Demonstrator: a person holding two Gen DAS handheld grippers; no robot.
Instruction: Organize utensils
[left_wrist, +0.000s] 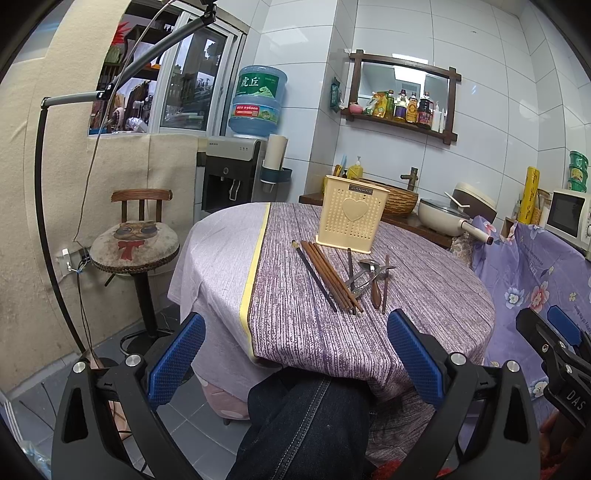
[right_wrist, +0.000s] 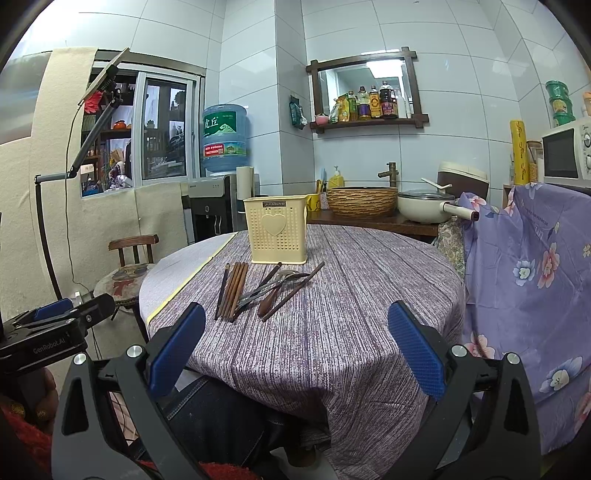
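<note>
A cream perforated utensil holder (left_wrist: 352, 215) (right_wrist: 277, 230) with a heart stands upright on the round table. In front of it lie several brown chopsticks (left_wrist: 332, 275) (right_wrist: 233, 290) side by side. Right of them is a heap of metal spoons (left_wrist: 364, 278) (right_wrist: 275, 284), a wooden spoon (left_wrist: 375, 291) (right_wrist: 269, 301) and more sticks. My left gripper (left_wrist: 295, 354) is open and empty, held before the table's near edge. My right gripper (right_wrist: 295, 350) is open and empty, also short of the table. Each gripper shows at the edge of the other's view.
The table carries a purple striped cloth (left_wrist: 369, 332) (right_wrist: 332, 332) over a pale one. A stool with a cat cushion (left_wrist: 135, 243) stands left. Behind are a water dispenser (left_wrist: 229, 173), a woven basin (right_wrist: 362, 201), a pot (right_wrist: 424, 208) and a floral cover (right_wrist: 528, 277). A jeans-clad leg (left_wrist: 306, 424) is below.
</note>
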